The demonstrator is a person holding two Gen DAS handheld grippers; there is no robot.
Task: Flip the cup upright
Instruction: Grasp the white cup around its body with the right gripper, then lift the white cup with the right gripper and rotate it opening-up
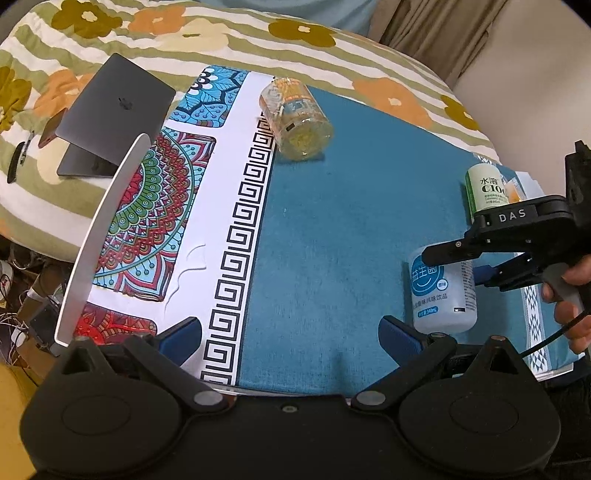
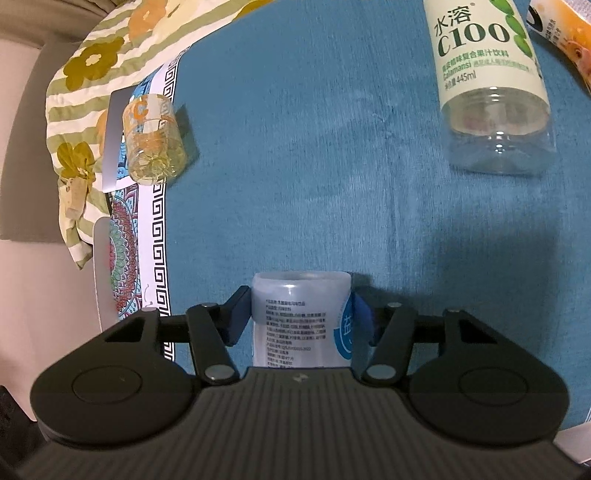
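Note:
A clear cup (image 1: 295, 120) with yellow print stands upside down on the blue cloth near its white patterned border; it also shows in the right wrist view (image 2: 153, 138). My left gripper (image 1: 290, 338) is open and empty, low over the cloth, well short of the cup. My right gripper (image 2: 299, 319) has its blue pads against a white bottle (image 2: 301, 317) with a blue label, standing on the cloth. In the left wrist view the right gripper (image 1: 476, 266) sits at the top of that white bottle (image 1: 443, 295).
A green-labelled C100 bottle (image 2: 487, 85) stands at the back right, also in the left wrist view (image 1: 485, 192). An orange packet (image 2: 561, 37) lies beside it. A grey laptop (image 1: 114, 118) rests on the flowered quilt (image 1: 221, 33). A curved white stand (image 1: 103, 229) rises at the table's left edge.

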